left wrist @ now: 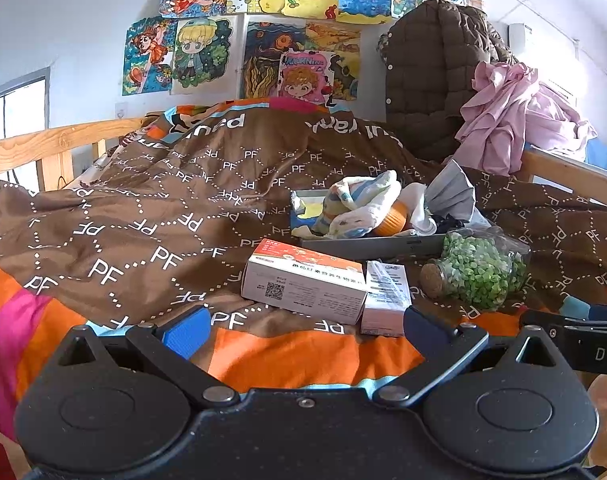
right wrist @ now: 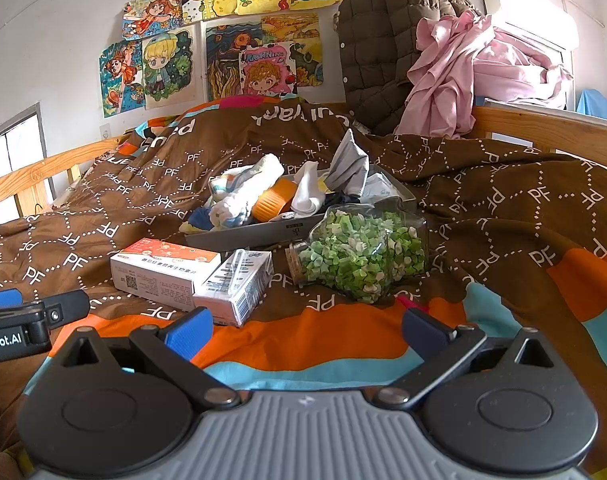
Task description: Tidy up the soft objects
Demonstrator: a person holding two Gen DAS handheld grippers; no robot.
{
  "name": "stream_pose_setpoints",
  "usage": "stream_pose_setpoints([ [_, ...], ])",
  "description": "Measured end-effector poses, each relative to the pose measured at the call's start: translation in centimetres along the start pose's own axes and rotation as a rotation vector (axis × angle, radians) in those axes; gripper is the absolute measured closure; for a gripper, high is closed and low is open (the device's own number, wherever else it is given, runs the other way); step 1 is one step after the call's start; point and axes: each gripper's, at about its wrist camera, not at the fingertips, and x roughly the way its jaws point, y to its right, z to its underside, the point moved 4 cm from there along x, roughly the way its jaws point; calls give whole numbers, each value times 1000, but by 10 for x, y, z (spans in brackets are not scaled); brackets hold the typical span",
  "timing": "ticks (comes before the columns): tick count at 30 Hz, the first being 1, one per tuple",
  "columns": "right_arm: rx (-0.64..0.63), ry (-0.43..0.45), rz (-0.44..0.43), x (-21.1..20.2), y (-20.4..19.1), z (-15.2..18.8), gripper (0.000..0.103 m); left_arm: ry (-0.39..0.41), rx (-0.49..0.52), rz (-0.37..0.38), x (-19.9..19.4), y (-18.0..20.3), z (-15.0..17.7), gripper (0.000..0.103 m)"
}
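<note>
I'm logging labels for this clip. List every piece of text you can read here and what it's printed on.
"PF", repeated all over: brown bed cover.
"MORNING": cartoon drawing on the wall.
"Robot.AI": body of the left gripper, seen from the right wrist.
"DA", cut off by the frame edge: right gripper, seen from the left wrist.
Orange-and-white box and small white carton: print, QR code and barcode too small to read.

Each black tool [left wrist: 303,330] [right wrist: 303,330] carries blue fingertip pads [left wrist: 185,330].

A bed [left wrist: 115,216] under a brown quilt carries a grey tray [left wrist: 375,245] of soft cloths at centre. Two cartons [left wrist: 303,286] lie at its 7 o'clock. A corked jar [left wrist: 475,272] lies at 5 o'clock.
</note>
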Motion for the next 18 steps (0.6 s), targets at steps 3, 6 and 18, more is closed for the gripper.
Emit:
stream_pose_setpoints([
  [3, 0, 0, 0, 0, 0, 0, 0, -1, -1, -1, 0, 0, 0, 1],
  [6, 0, 0, -2, 0, 0, 0, 0, 0, 4, -5, 0, 0, 0, 1],
  [18, 1, -2, -3, 0, -1, 1, 0, 4, 5, -3, -1, 0, -1, 1],
])
